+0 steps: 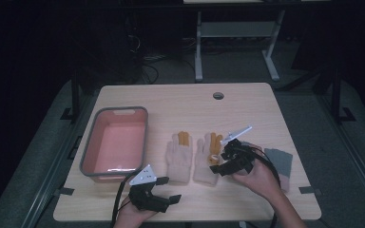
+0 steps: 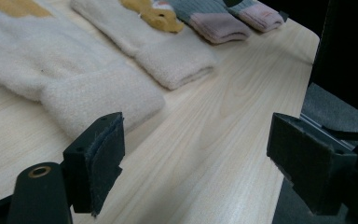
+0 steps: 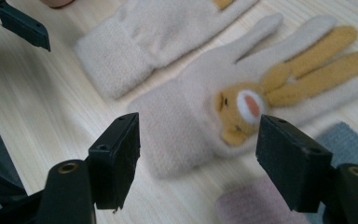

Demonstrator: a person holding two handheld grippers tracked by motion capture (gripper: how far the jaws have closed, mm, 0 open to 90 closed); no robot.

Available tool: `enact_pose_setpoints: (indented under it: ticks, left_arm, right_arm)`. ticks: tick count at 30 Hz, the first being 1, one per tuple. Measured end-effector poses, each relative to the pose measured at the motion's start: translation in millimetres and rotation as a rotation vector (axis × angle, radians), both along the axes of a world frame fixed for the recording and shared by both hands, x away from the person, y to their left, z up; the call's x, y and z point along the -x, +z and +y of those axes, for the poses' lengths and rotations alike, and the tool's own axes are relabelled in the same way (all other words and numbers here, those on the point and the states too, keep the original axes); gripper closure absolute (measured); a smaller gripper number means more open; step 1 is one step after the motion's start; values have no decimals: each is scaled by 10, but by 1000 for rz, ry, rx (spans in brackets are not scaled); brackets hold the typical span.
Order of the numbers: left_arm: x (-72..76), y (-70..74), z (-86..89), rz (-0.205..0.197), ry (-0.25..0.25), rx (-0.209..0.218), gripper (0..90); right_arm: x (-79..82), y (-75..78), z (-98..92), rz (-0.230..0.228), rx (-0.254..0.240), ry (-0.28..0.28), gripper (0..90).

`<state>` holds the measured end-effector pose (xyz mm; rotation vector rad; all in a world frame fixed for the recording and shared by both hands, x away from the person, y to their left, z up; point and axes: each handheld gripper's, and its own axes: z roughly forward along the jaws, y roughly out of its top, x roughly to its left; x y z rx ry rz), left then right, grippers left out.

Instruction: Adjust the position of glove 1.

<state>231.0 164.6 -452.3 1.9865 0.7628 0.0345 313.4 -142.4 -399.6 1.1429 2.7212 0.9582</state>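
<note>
Two cream knitted gloves lie palm-down side by side in the middle of the table: the left glove [image 1: 179, 159] and the right glove [image 1: 204, 159], which has orange ears and an animal face [image 3: 235, 109]. My right gripper [image 1: 217, 163] [image 3: 198, 158] hovers open just above the right glove's cuff [image 3: 177, 135], jaws on either side of it. My left gripper [image 1: 170, 189] [image 2: 196, 158] stands open near the table's front edge, just short of the left glove's cuff [image 2: 93, 98], with bare wood between its jaws.
A pink basin with a grey rim [image 1: 88, 147] stands at the left of the table. Grey socks with pink cuffs [image 1: 281, 164] [image 2: 214, 23] lie to the right of the gloves. A cable hole [image 1: 218, 95] sits near the far edge.
</note>
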Motion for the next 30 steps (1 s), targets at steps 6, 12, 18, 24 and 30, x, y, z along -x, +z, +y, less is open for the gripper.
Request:
enact_pose_setpoints:
  ticks: [6, 12, 18, 24, 30]
  left_arm:
    - [-2, 5, 20, -1, 13, 12, 190]
    - [-4, 0, 10, -1, 13, 9, 190]
    - [9, -3, 3, -4, 9, 2, 190]
    - [7, 8, 8, -8, 9, 4, 189]
    - [7, 3, 11, -3, 11, 7, 189]
  right_arm:
    - [-133, -27, 100, 15, 25, 14, 303]
    - [-256, -134, 189, 22, 74, 0, 303]
    - [-353, -254, 277, 35, 130, -9, 344]
    - [-430, -323, 331, 35, 175, -60, 463]
    - [-451, -396, 327, 43, 206, -84, 527]
